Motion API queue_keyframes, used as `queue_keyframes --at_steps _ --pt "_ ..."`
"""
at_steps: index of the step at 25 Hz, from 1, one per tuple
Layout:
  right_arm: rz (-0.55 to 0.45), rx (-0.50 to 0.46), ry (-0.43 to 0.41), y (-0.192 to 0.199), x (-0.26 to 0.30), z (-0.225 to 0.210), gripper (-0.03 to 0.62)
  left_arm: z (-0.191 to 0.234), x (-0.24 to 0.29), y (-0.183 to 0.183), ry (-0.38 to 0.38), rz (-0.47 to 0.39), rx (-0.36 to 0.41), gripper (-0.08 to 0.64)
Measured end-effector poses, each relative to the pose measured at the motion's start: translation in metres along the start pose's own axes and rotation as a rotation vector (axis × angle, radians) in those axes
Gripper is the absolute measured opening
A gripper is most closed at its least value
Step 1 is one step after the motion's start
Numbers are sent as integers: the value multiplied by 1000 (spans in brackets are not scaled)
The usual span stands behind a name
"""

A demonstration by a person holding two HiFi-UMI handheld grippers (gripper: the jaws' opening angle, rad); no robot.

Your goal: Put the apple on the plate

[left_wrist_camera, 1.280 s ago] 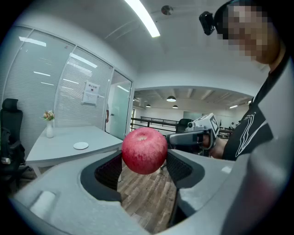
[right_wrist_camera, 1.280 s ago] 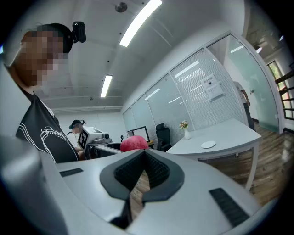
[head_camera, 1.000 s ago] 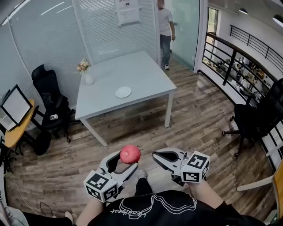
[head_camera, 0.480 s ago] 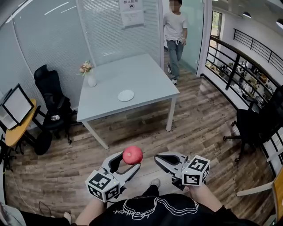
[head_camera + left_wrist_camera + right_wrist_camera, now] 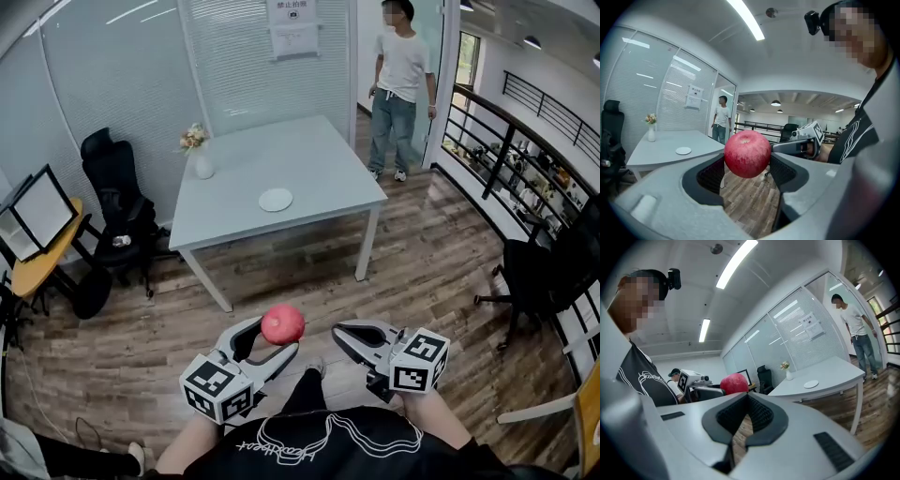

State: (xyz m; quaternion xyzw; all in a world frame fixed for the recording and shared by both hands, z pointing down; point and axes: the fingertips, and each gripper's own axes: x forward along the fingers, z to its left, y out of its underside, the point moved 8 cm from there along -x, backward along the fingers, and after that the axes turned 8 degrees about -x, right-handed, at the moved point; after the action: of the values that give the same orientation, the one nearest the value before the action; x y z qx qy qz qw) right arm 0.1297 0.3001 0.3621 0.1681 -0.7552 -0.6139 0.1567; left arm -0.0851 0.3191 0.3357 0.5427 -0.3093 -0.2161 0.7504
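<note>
Round red apple (image 5: 282, 323) was clamped between the left gripper's (image 5: 270, 339) jaws at lower centre, right gripper (image 5: 341, 334) beside it was closed and empty, small white round plate (image 5: 276, 199) lay on the grey table (image 5: 323, 155) at upper centre, well apart.

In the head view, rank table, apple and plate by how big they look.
Largest: table. Then apple and plate: the apple looks slightly bigger, but it's in the left gripper near the camera, so unranked.

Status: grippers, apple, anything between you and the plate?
Left gripper shut on apple, over the floor. Right gripper shut, empty. Plate bare on table ahead; person beyond the table, not in the path.
</note>
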Motion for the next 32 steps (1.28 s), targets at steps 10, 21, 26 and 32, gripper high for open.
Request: queue_keyframes --at_steps 10,21,26,32 --pt "9 -15 31 -18 29 -56 8 55 47 -25 24 6 0 310" --pt "13 75 31 -19 126 -185 8 181 141 -57 13 53 -31 310" --pt "27 95 72 -32 170 -238 8 242 173 -73 15 76 -16 310" --pt "53 61 112 -40 200 -272 8 296 196 -75 15 55 -32 310"
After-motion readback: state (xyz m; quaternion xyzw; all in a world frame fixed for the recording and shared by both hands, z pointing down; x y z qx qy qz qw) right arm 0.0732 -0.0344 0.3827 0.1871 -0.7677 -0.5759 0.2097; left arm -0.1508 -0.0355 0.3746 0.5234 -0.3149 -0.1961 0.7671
